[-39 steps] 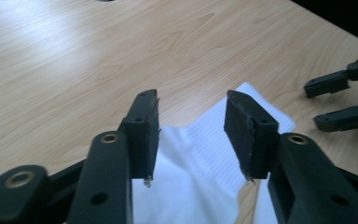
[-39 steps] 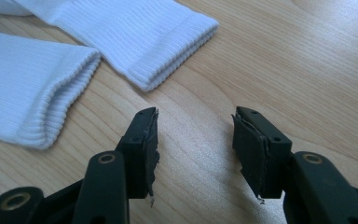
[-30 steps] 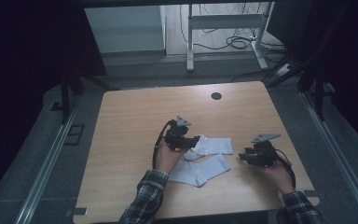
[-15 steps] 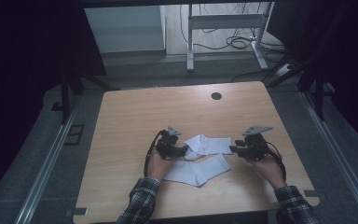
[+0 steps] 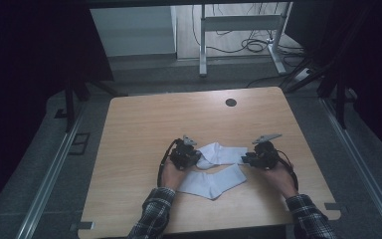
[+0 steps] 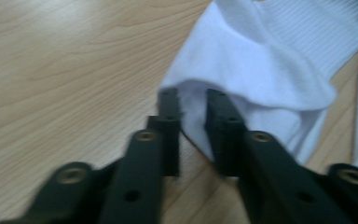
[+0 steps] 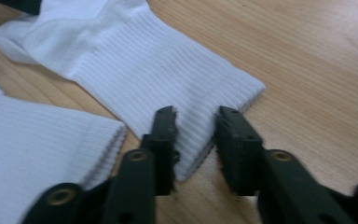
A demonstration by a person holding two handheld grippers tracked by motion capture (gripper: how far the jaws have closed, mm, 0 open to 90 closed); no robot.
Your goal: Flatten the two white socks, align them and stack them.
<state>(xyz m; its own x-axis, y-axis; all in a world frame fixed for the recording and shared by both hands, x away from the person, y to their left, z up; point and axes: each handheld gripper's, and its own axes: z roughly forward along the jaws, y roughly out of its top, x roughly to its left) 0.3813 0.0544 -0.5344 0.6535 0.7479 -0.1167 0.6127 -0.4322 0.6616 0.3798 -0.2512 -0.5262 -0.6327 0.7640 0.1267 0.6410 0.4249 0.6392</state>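
Observation:
Two white socks lie on the wooden table (image 5: pixel 144 129), the upper sock (image 5: pixel 224 153) above the lower sock (image 5: pixel 211 181). My left gripper (image 5: pixel 199 160) is at the upper sock's left end. Its jaws have just been closing, and this gripper (image 6: pixel 193 100) now pinches a raised fold of that sock (image 6: pixel 270 60). My right gripper (image 5: pixel 246 159) is at the ribbed cuff on the right. Its jaws have also just been closing. In its own view the gripper (image 7: pixel 196 114) straddles the cuff edge of the sock (image 7: pixel 135 60), which lies flat and unbunched between the jaws.
The lower sock (image 7: pixel 32 154) lies just beside the held one. A round dark hole (image 5: pixel 231 102) sits near the table's far edge. Bare wood stretches to the left and far side. Metal rails and dark floor surround the table.
The right hand has slid left to the upper sock's cuff. The left hand has come down onto that sock's left end.

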